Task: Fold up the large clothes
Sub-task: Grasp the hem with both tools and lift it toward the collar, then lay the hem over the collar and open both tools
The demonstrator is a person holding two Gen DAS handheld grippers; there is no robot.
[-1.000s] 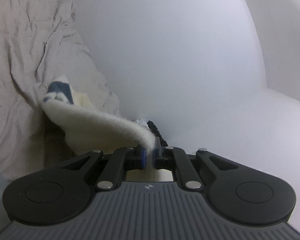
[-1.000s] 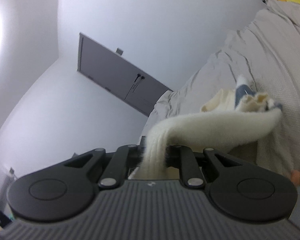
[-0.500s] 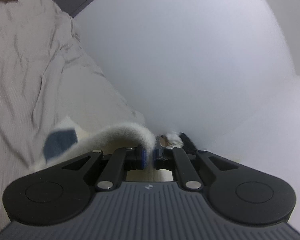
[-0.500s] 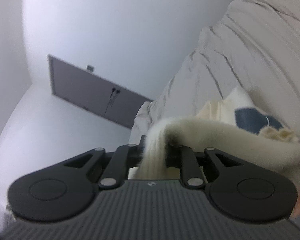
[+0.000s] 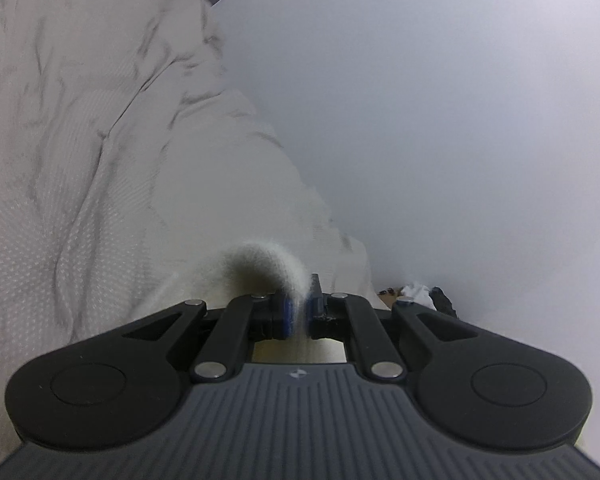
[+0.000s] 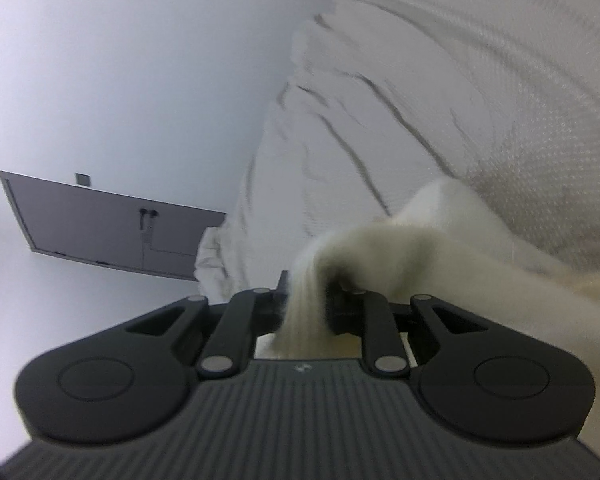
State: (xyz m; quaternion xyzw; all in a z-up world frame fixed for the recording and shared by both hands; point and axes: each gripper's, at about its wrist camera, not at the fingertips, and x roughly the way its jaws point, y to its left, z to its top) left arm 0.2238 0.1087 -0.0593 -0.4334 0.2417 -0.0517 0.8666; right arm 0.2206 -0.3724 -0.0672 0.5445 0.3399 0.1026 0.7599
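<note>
Sweater (image 5: 260,258) clamped in both, left hand-held gripper (image 5: 299,312) and right hand-held gripper (image 6: 306,304) each pinching an edge, cloth trailing toward eight o'clock and three o'clock respectively, over the bed (image 5: 80,140).

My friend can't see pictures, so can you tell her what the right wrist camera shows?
The right gripper has its jaws shut on a fluffy cream garment that trails off to the right over a wrinkled white bedsheet. To the left are a plain pale wall and a grey door.
</note>
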